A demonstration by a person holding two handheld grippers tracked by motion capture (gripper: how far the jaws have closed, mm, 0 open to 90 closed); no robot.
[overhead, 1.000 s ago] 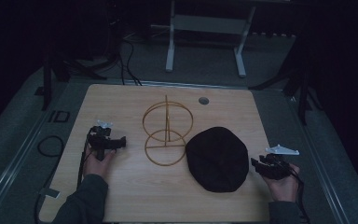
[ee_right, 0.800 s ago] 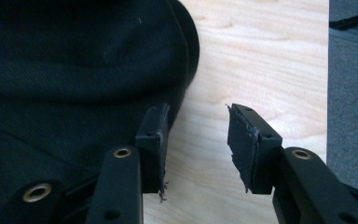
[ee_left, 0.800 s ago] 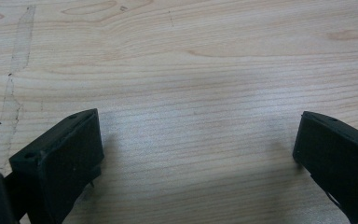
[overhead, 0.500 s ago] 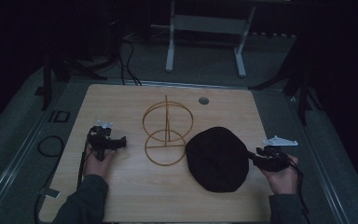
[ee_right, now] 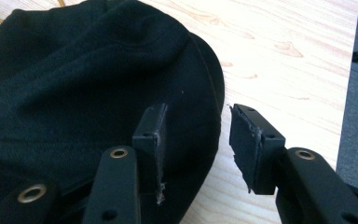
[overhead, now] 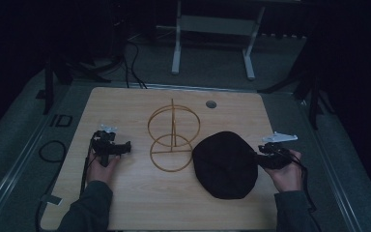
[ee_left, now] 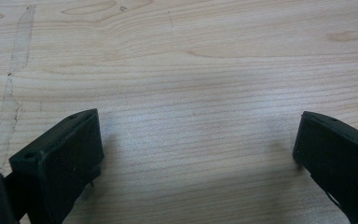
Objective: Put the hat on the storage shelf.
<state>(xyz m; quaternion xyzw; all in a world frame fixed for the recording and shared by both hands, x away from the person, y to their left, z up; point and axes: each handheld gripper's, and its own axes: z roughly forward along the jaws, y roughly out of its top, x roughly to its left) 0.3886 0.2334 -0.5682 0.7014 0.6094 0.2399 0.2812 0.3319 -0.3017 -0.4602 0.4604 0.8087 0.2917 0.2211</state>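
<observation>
**A:** Why was the soft black fabric cap [overhead: 224, 164] lying flat on the pale wooden table [overhead: 125, 203] beside the thin brass-coloured wire stand of two hoops on a post [overhead: 173, 137]?

**B:** My guess was that the stand was meant to carry the cap. It stood upright at the table's middle, and the cap lay at about four o'clock from it, its edge just touching or overlapping the lower hoop; I couldn't tell which.

**A:** And the right gripper [overhead: 257, 157]?

**B:** It was at the cap's three o'clock edge, pointing toward nine o'clock. In the right gripper view [ee_right: 198, 135] its jaws had just been opening and stood apart around the brim: one pad over the black fabric, the other over bare wood, neither pressing. So it was parted, not clamped.

**A:** The left gripper [overhead: 125, 146]?

**B:** Resting well off at the stand's nine o'clock side, probably waiting. The left gripper view [ee_left: 196, 140] showed its jaws spread wide over bare wood, gripping nothing.
</observation>
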